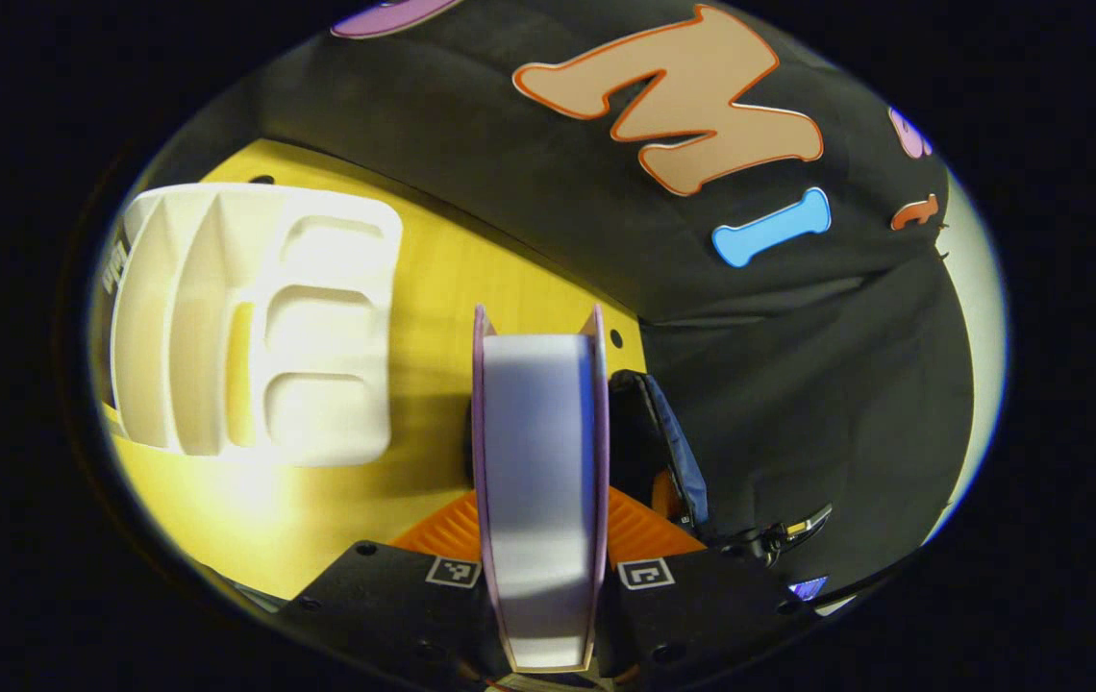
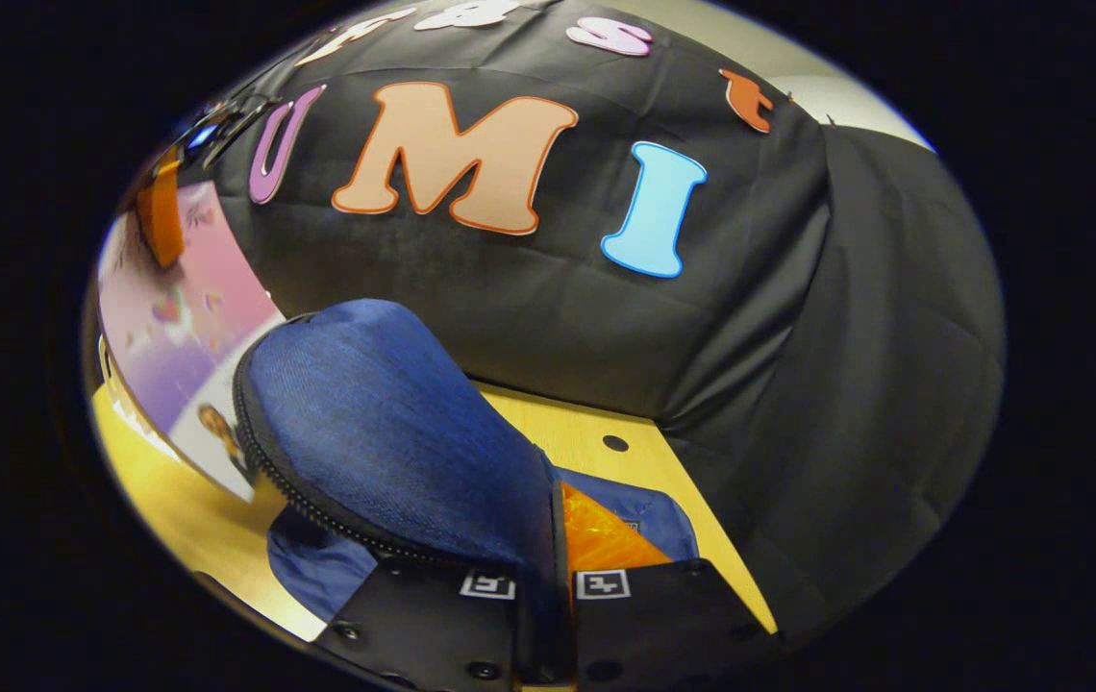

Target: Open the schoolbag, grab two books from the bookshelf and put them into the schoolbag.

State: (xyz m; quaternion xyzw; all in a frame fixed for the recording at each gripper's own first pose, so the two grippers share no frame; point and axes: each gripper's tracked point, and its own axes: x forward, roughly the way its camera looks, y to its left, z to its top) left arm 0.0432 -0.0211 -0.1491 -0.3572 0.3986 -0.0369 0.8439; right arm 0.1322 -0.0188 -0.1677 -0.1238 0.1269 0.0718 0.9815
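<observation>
My left gripper [image 1: 543,524] is shut on a thick book [image 1: 540,432] with purple covers, held edge-on with its white pages facing me, above the yellow table [image 1: 433,288]. The white bookshelf [image 1: 250,327] lies to its left, and the dark blue schoolbag [image 1: 681,452] is just to the book's right. My right gripper [image 2: 553,567] is shut on the edge of the blue schoolbag flap [image 2: 385,432] and holds it up, zipper [image 2: 317,505] along its rim. Orange lining [image 2: 601,538] shows inside the bag. The book's pink cover [image 2: 178,336] hangs at far left beside the flap, with the left gripper [image 2: 161,211] on it.
The black cloth wall [image 1: 798,384] stands close behind the table and the bag. The table's right edge [image 2: 702,519] runs next to the bag, with a small hole [image 2: 615,443] in the tabletop. Bare tabletop lies between the bookshelf and the book.
</observation>
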